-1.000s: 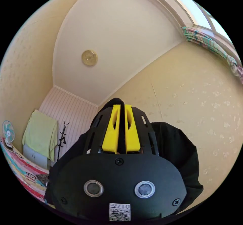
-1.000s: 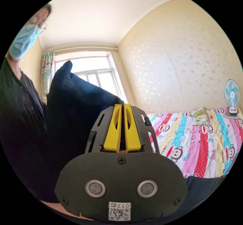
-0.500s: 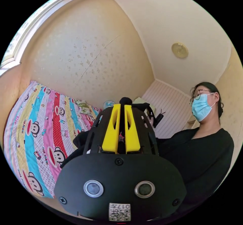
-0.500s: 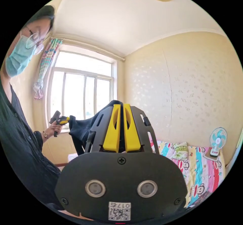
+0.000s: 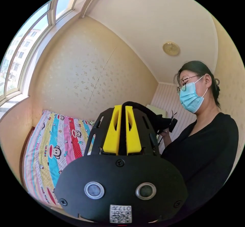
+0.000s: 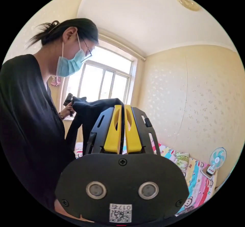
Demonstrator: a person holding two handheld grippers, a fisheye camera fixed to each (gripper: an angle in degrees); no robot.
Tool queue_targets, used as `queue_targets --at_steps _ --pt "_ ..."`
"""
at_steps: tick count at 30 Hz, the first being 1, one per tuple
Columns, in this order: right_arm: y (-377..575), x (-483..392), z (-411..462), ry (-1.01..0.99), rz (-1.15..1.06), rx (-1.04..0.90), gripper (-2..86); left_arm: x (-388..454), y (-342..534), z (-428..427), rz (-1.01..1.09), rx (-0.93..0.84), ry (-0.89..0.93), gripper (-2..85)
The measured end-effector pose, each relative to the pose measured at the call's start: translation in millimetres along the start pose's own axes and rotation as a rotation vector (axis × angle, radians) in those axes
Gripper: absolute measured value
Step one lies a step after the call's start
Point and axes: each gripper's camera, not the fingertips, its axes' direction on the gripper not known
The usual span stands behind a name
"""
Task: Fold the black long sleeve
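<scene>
In the left gripper view, the left gripper (image 5: pixel 122 109) had its yellow jaws pressed nearly together on a thin edge of the black long sleeve (image 5: pixel 150 116), which ran off toward the right gripper (image 5: pixel 169 125) in front of the person (image 5: pixel 204 145), well above the striped bed (image 5: pixel 51 145). In the right gripper view, the right gripper (image 6: pixel 122 109) likewise pinched the garment's black cloth (image 6: pixel 92 109) between closed jaws. Beyond it the cloth stretched above the bed (image 6: pixel 196 176), with a small fan (image 6: pixel 216 160) at the bed's far end.
</scene>
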Motion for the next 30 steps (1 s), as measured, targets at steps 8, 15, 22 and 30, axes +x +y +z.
queue_targets --at_steps 8,15,22,30 --pt "69.4 215.4 279.4 -0.204 0.328 -0.585 3.1 -295.9 -39.5 148.6 -0.376 -0.427 -0.221 2.5" --pt "267.3 320.1 485.1 0.106 0.584 -1.171 3.1 -535.0 126.4 181.7 -0.953 -0.671 -0.304 6.2" --pt "405.1 248.5 431.5 -0.089 0.955 -1.407 2.6 -506.8 292.7 119.8 -0.951 -1.104 -0.617 13.3" --pt "443.6 251.6 356.3 -0.055 1.213 -1.583 3.0 -520.4 201.6 63.6 -0.833 -1.176 -0.631 2.8"
